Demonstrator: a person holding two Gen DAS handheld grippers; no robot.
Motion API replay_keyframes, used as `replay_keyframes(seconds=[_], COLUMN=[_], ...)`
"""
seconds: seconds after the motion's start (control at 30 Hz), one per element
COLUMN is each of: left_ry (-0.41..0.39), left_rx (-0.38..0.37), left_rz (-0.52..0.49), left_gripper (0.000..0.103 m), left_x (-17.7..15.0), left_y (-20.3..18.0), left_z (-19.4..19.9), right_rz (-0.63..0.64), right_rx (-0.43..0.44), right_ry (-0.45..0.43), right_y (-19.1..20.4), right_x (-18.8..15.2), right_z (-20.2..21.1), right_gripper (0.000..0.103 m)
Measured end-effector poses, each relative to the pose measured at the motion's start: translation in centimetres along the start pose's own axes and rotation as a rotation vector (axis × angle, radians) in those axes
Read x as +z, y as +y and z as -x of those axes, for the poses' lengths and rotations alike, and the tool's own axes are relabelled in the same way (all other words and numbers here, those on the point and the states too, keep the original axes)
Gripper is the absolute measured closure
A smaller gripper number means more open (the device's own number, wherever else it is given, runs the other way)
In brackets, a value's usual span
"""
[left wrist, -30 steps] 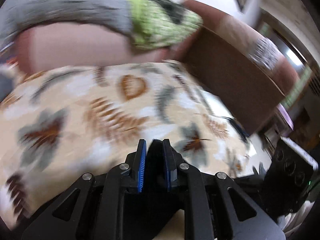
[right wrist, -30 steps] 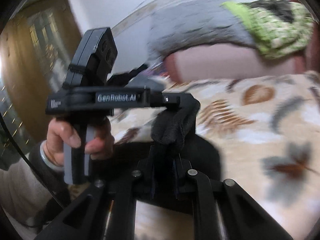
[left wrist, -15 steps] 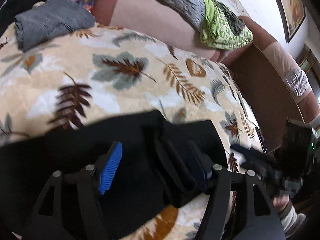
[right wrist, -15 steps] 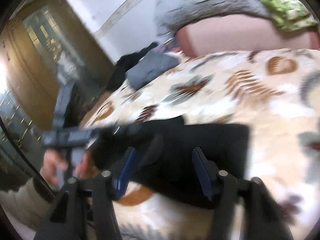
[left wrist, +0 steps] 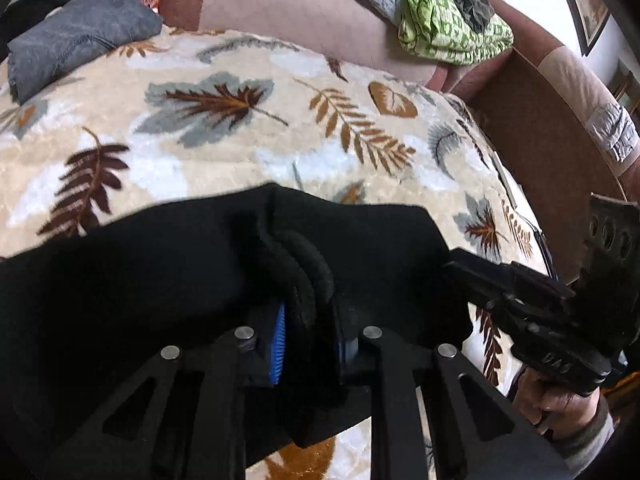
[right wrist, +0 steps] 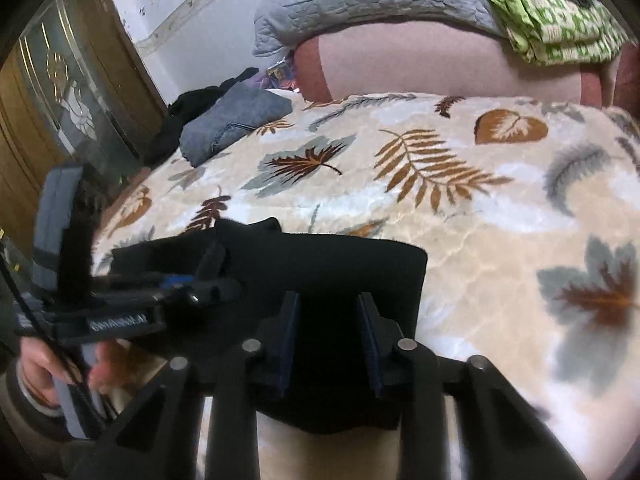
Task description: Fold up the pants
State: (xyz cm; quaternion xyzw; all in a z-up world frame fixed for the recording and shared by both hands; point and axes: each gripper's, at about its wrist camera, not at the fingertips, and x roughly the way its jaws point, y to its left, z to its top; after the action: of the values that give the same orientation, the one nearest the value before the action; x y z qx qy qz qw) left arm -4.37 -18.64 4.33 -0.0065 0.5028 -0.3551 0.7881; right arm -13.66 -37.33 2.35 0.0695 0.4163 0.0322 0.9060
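Soft, even daylight fills both fisheye views, whose dark, bent edges curve the sofa back [left wrist: 304, 20], while the black pants [left wrist: 168, 280] swallow all detail and the opposite gripper [right wrist: 120, 312] is motion-blurred.

Pants [left wrist: 168, 280] on blanket [left wrist: 240, 140], folded clothes [left wrist: 76, 36] at its far-left corner.

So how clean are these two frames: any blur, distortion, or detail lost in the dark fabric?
Left wrist view: strong fisheye bend, black corners; leaf-print blanket sharp, black pants nearly featureless, the other hand-held gripper slightly soft. Right wrist view: same curvature; blanket crisp, the left hand-held gripper at the left edge motion-blurred.
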Motion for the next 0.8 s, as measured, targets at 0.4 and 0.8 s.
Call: replay_keyframes(seconds=[0.4, 0.8], left_ry=[-0.047, -0.153], left_rx=[0.065, 0.162], left_rz=[0.021, 0.058], left_gripper=[0.084, 0.044], left_x=[-1.8, -3.4], left_y=[0.5, 1.9], left_z=[1.7, 5.8], right_rz=[0.038, 0.053], right_rx=[-0.061, -0.111], right_ry=[0.006, -0.017], right_y=[1.5, 3.6], right_x=[-0.4, -0.8], right_z=[-0.4, 1.2], right_gripper=[0.071, 0.064])
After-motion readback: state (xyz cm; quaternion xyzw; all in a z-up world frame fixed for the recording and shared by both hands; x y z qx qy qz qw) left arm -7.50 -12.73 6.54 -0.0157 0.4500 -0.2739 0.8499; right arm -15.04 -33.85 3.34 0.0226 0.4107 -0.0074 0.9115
